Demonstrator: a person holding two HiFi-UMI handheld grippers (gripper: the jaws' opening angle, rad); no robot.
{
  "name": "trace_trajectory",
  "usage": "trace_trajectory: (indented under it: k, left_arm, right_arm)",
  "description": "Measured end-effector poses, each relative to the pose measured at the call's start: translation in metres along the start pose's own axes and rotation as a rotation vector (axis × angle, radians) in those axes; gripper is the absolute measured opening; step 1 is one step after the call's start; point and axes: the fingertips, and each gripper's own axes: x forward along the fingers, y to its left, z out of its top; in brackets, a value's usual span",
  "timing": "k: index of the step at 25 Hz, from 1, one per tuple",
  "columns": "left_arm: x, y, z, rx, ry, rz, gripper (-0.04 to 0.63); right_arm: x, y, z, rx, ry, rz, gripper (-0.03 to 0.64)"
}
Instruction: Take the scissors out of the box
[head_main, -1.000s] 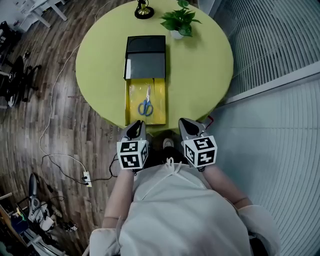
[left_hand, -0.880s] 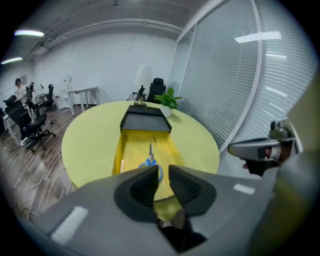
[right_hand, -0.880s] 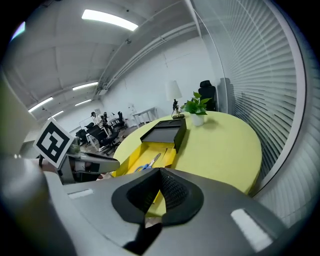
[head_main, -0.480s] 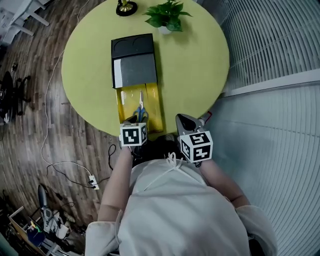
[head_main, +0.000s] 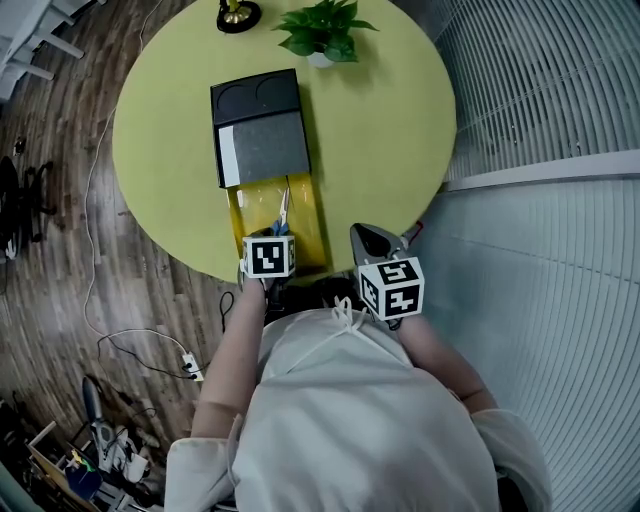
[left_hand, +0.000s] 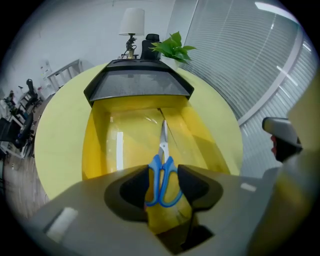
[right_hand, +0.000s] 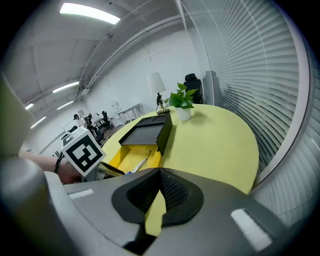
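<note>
The scissors (head_main: 283, 210) have blue handles and lie in the yellow tray (head_main: 306, 215) pulled out of the black box (head_main: 258, 125) on the round yellow-green table (head_main: 380, 120). My left gripper (head_main: 272, 236) points steeply down into the tray's near end. In the left gripper view the scissors' handles (left_hand: 161, 174) sit between its jaws, which are opening, and the pads do not press on them. My right gripper (head_main: 366, 236) hovers at the table's near edge, right of the tray, with its jaws together and nothing in them (right_hand: 160, 175).
A potted plant (head_main: 320, 30) and a lamp base (head_main: 236, 12) stand at the table's far side. Behind the table lies wooden floor with cables (head_main: 150, 340). A slatted blind wall (head_main: 540, 90) runs along the right.
My left gripper has gone forward and down from the table edge into the tray, and its jaws have spread around the scissors' handles. The right gripper has shifted a little.
</note>
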Motion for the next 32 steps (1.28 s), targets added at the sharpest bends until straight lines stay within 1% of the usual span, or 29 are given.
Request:
trace_trajectory:
  k: [3,5,7,9,11,13,17,19,22,24,28,32]
  left_arm:
    - [0.000,-0.002,0.003,0.028,-0.017,0.009,0.186]
    - [-0.002,-0.003,0.001,0.059,-0.010,0.017,0.182]
    - [-0.006,-0.003,-0.002,0.061,-0.008,0.018,0.127]
    - [-0.006,-0.002,-0.002,0.048,-0.013,0.012,0.127]
    - [-0.001,0.000,-0.006,0.048,0.008,0.010,0.147]
    - [0.002,0.003,-0.008,0.056,0.023,0.020,0.141]
    - [0.003,0.003,-0.007,0.116,0.008,0.065,0.132]
    - [0.004,0.003,-0.008,0.132,0.001,0.073,0.133]
    - [0.004,0.003,-0.008,0.135,0.025,0.063,0.127]
    - [0.003,0.004,-0.006,0.137,0.040,0.052,0.101]
    - [0.004,0.005,-0.006,0.114,0.017,0.028,0.092]
    - [0.000,0.005,-0.007,0.105,0.036,0.005,0.092]
  right_arm:
    - [0.002,0.001,0.002,0.002,0.006,0.000,-0.002]
    - [0.002,0.002,0.003,0.002,0.008,0.001,-0.002]
    - [0.002,0.000,0.004,0.003,0.008,-0.001,-0.002]
    - [0.002,-0.006,0.004,0.009,0.011,-0.008,-0.002]
    - [0.004,-0.011,0.002,0.022,0.017,-0.015,-0.002]
    - [0.004,-0.013,0.000,0.032,0.021,-0.017,-0.002]
    - [0.005,-0.014,-0.001,0.039,0.019,-0.015,-0.002]
    - [0.006,-0.015,-0.003,0.042,0.020,-0.015,-0.002]
    - [0.005,-0.014,-0.004,0.042,0.024,-0.013,-0.002]
    - [0.004,-0.012,-0.005,0.038,0.027,-0.011,-0.002]
    - [0.002,-0.010,-0.009,0.029,0.039,-0.007,-0.002]
    - [0.002,-0.009,-0.012,0.028,0.049,-0.004,-0.002]
